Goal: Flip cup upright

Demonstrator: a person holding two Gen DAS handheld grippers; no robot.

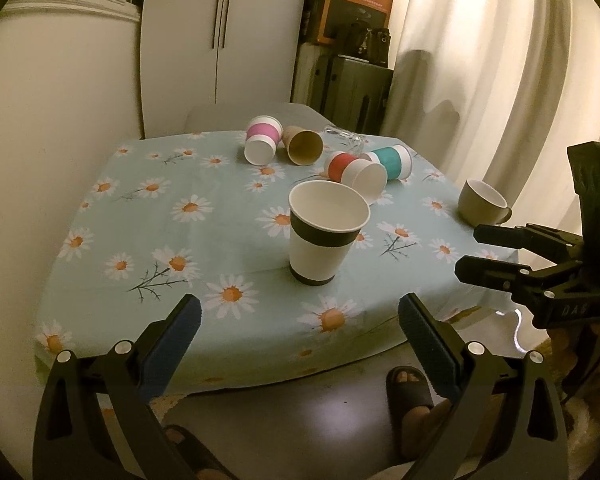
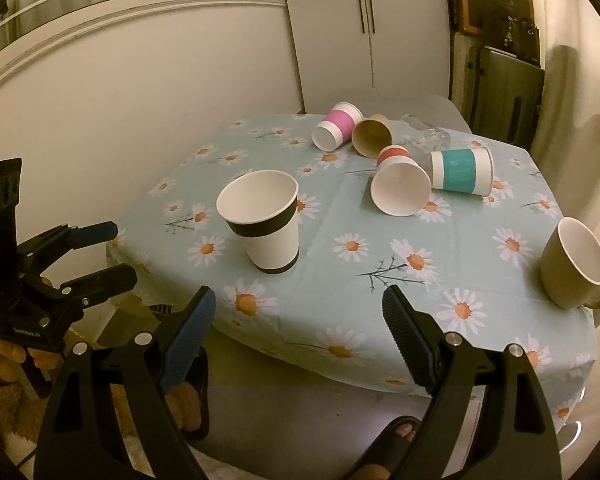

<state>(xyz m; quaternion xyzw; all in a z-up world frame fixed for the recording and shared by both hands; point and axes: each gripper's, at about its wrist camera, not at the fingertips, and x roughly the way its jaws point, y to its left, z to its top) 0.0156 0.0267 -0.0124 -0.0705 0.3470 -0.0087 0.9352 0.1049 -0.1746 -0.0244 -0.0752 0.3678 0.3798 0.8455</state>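
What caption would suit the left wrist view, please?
Open left gripper faces an upright black-banded cup; other cups lie tipped behind.

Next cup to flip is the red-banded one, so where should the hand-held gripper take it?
Grip the red-banded cup across its band, coming from above. It lies on its side, mouth toward the camera, with the teal-banded cup close beside it, so a side approach is crowded.

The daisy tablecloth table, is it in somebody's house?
Most likely yes, a home kitchen or dining corner. The pale blue daisy-print tablecloth covers a small table, a tall white two-door cabinet or fridge stands behind it, and cream curtains hang beside it.
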